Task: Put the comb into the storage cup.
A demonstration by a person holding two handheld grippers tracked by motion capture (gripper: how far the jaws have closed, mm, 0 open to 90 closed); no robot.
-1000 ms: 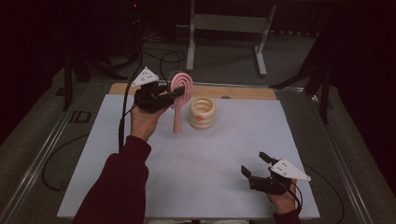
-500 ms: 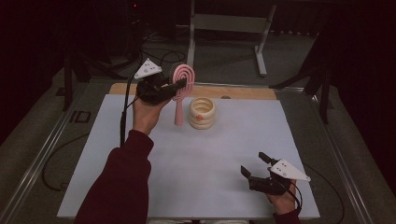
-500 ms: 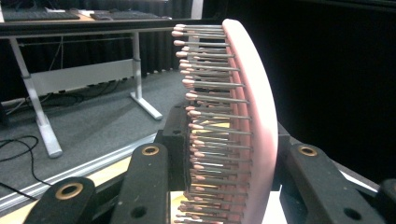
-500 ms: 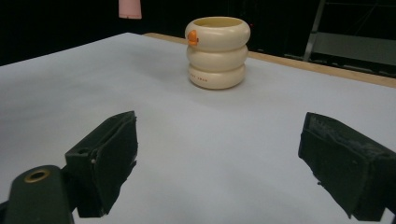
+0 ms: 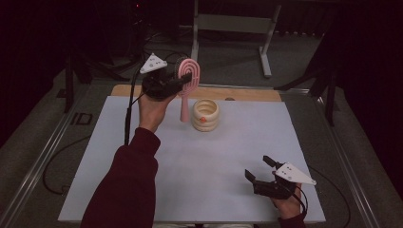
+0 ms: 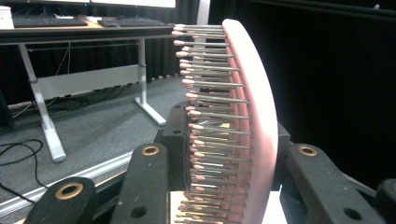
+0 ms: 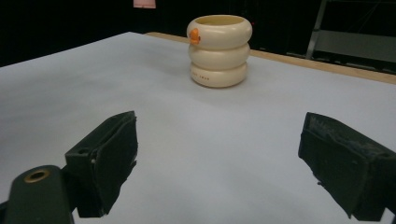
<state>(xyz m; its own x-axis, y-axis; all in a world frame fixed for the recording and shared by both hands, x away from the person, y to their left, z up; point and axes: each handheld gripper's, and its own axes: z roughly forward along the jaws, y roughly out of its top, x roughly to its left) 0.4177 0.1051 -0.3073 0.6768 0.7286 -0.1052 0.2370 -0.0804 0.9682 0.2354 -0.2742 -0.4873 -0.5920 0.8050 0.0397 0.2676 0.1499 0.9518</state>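
From the high view, I see my left hand-held gripper (image 5: 183, 81) raised over the far left part of the white surface (image 5: 190, 161), its jaws pinching the head of a pink plastic hairbrush with an oval head and a straight handle (image 5: 187, 88); the handle hangs down with its tip just beside a cream ribbed holder shaped like three stacked rings (image 5: 206, 114), which stands upright on the surface with a small orange mark on its side. My right hand-held gripper (image 5: 259, 168) sits low at the near right corner, jaws spread with nothing between them, well apart from the holder. In the left gripper view, the hairbrush (image 6: 243, 121) stands edge-on between the two black jaws, its pink-tipped bristles pointing left and the smooth pink back facing right, clamped from both sides. In the right gripper view, the two black jaws stand wide apart above the bare surface (image 7: 93, 79), and the cream holder (image 7: 218, 50) stands farther off, roughly between them.
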